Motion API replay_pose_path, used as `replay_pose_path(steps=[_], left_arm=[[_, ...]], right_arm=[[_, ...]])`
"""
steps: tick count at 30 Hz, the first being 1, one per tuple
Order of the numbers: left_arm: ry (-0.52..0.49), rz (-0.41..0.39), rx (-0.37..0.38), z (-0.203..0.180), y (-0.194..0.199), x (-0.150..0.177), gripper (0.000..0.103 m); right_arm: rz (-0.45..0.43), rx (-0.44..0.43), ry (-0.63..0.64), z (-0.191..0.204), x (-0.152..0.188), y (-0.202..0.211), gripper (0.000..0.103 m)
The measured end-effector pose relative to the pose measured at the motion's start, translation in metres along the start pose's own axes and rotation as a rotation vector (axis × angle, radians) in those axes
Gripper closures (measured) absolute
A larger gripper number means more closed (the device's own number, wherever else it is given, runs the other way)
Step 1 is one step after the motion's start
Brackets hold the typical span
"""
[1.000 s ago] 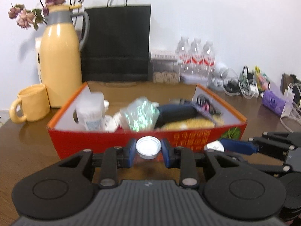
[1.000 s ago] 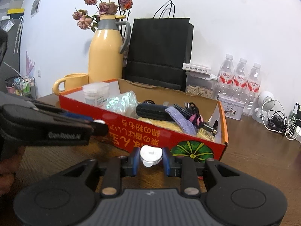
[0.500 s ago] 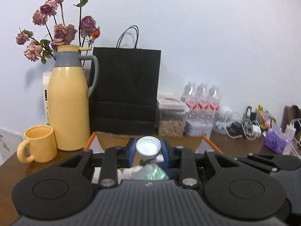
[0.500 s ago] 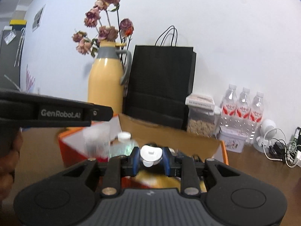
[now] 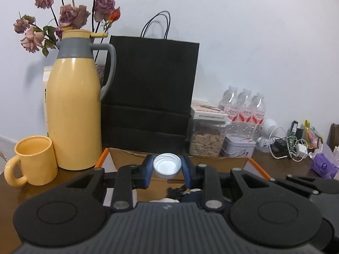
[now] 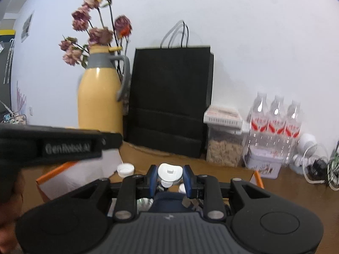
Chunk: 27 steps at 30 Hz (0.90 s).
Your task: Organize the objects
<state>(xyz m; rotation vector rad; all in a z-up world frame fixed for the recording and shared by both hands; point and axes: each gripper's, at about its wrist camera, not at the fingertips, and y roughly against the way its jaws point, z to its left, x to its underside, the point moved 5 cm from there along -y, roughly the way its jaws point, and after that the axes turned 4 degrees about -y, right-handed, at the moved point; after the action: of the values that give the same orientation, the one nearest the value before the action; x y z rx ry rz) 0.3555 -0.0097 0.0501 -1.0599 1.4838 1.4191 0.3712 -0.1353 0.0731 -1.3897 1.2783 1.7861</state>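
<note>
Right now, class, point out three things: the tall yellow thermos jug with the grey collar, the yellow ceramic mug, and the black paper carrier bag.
Tall yellow thermos jug (image 5: 73,114): left wrist view, mid-body.
Yellow ceramic mug (image 5: 36,163): left wrist view, outer wall.
Black paper carrier bag (image 5: 150,89): left wrist view, front face.

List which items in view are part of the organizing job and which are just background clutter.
In play:
- left gripper shut on white bottle cap
- right gripper shut on white flip-top cap
- cardboard box under both

Background:
- yellow thermos
- yellow mug
- black paper bag
- water bottles
- seed jar
- cables
</note>
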Motion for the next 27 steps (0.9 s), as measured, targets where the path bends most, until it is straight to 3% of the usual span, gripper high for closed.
replay_pose_path(steps=[4, 6, 8, 9, 10, 13, 14, 21, 27], left_arm=[[-0.016, 0.014, 0.003, 0.003, -0.006, 0.004, 0.071], [-0.009, 0.015, 0.004, 0.006, -0.006, 0.004, 0.055], [-0.007, 0.006, 0.001, 0.009, -0.005, 0.005, 0.021], [-0.012, -0.002, -0.002, 0.009, -0.004, 0.004, 0.014], [-0.016, -0.014, -0.007, 0.009, -0.002, 0.004, 0.000], [-0.021, -0.042, -0.032, 0.012, 0.002, 0.004, 0.000], [-0.016, -0.036, -0.032, 0.014, 0.001, 0.004, 0.000], [-0.013, -0.053, -0.032, 0.021, 0.013, -0.002, 0.000], [-0.020, -0.099, -0.014, 0.026, 0.048, -0.008, 0.000]], right_arm=[[0.034, 0.009, -0.009, -0.006, 0.009, -0.009, 0.078], [0.041, 0.016, -0.011, -0.008, 0.012, -0.010, 0.078], [0.041, 0.023, -0.018, -0.010, 0.013, -0.008, 0.066], [0.036, 0.033, -0.027, -0.013, 0.013, -0.007, 0.050], [0.034, 0.039, -0.038, -0.015, 0.013, -0.006, 0.034], [0.036, 0.057, -0.060, -0.023, 0.012, -0.004, 0.004], [0.036, 0.068, -0.067, -0.026, 0.012, -0.003, 0.001], [0.039, 0.073, -0.090, -0.031, 0.009, 0.001, 0.000], [0.002, 0.047, -0.085, -0.025, -0.003, 0.031, 0.000]])
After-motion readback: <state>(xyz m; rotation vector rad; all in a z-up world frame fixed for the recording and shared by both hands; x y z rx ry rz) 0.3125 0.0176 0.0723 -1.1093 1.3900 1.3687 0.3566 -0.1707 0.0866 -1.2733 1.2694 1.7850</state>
